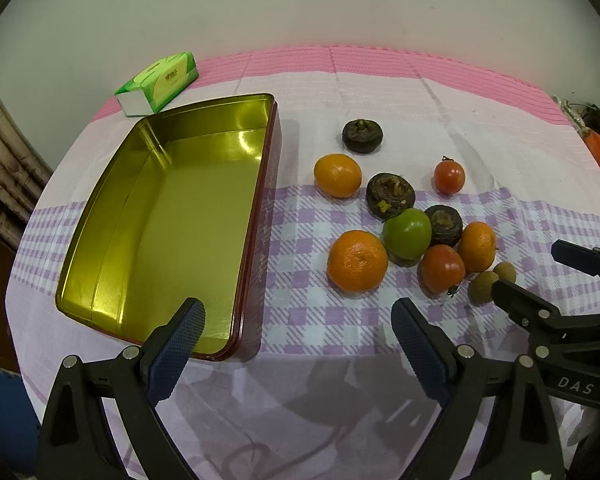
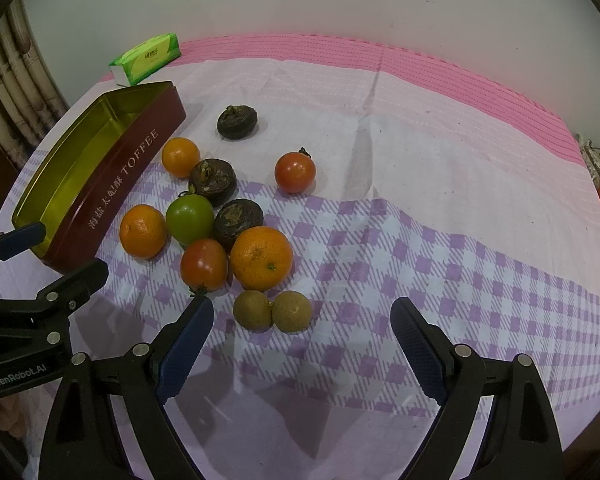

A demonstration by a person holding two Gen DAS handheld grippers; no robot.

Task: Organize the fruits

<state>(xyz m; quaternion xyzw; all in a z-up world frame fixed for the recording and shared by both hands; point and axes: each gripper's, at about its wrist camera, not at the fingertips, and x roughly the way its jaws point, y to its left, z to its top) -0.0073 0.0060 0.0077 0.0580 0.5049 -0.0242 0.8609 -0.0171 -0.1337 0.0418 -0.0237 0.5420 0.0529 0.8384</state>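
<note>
Both the left tongs (image 1: 298, 316) and the right tongs (image 2: 302, 314) stand spread, pinching nothing, low in their frames above the checked tabletop (image 2: 420, 208). The fruits (image 2: 216, 216) lie clustered at centre-left of the right wrist view, just beside the open toffee tin (image 1: 172, 216). A green tissue pack (image 1: 158, 82) sits upper left.
</note>
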